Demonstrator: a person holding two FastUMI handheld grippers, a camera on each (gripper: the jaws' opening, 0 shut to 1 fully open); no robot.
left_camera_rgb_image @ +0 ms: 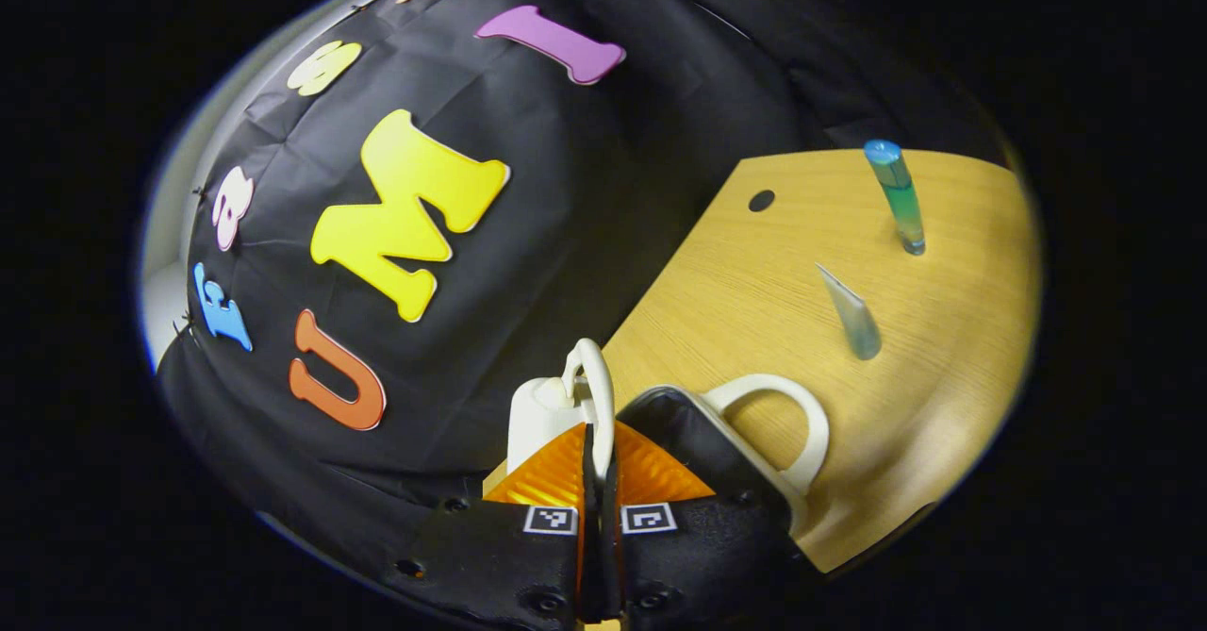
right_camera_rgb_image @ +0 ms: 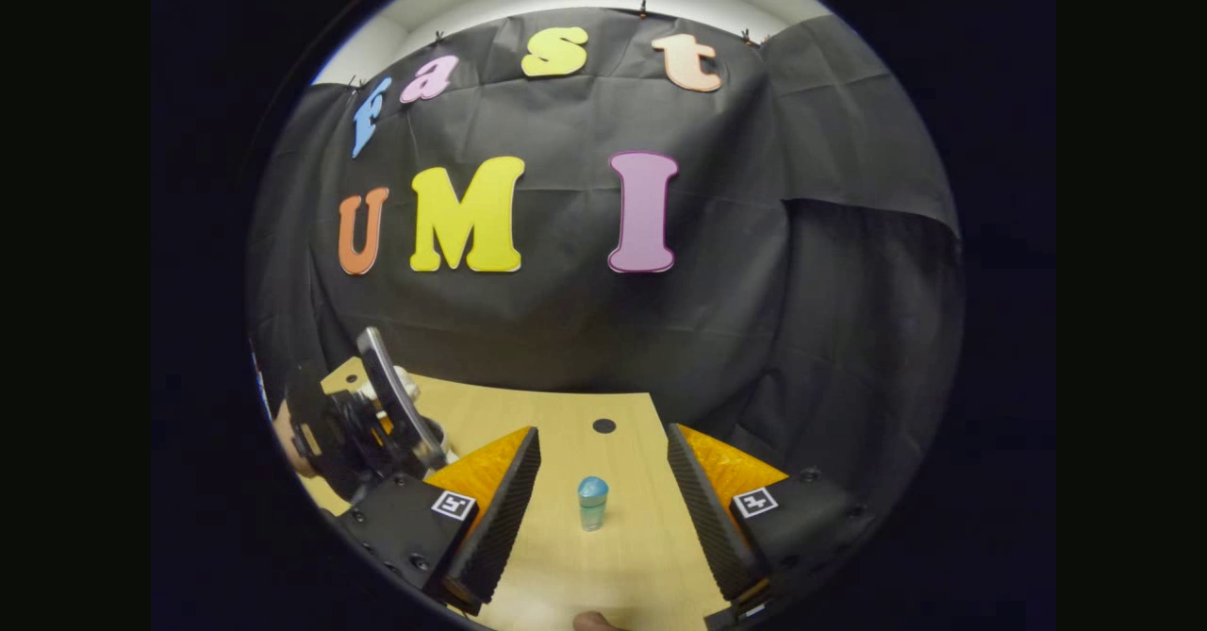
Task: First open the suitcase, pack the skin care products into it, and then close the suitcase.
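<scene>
In the left gripper view, the left gripper (left_camera_rgb_image: 598,466) is at the bottom of the picture with its two fingers pressed together on a thin white zipper pull loop (left_camera_rgb_image: 592,388). The loop stands up from between the fingertips, so the gripper is clenched on it. Just behind the loop is a white rounded part of the suitcase (left_camera_rgb_image: 537,419), and to the right of the fingers lies the suitcase's black edge with white trim. A white carry handle (left_camera_rgb_image: 790,423) curves out from this edge over the wooden table (left_camera_rgb_image: 754,301). I cannot tell from this picture if the suitcase lid is lifted or flat.

Farther on the table, to the right, stand two skin care products. The blue-green tube (left_camera_rgb_image: 897,197) with a blue cap stands upright, far from the suitcase. The small clear tube (left_camera_rgb_image: 851,315) is nearer, between the blue-green tube and the handle, and apart from both. A small dark hole (left_camera_rgb_image: 761,201) is in the table top near the far edge.

In the right gripper view, the right gripper (right_camera_rgb_image: 603,494) is spread wide and holds nothing. The blue-green tube (right_camera_rgb_image: 592,503) stands on the table (right_camera_rgb_image: 566,414) between the two fingers and touches neither of them. At the left of this view the other gripper (right_camera_rgb_image: 377,414) is seen at the near left of the table.
</scene>
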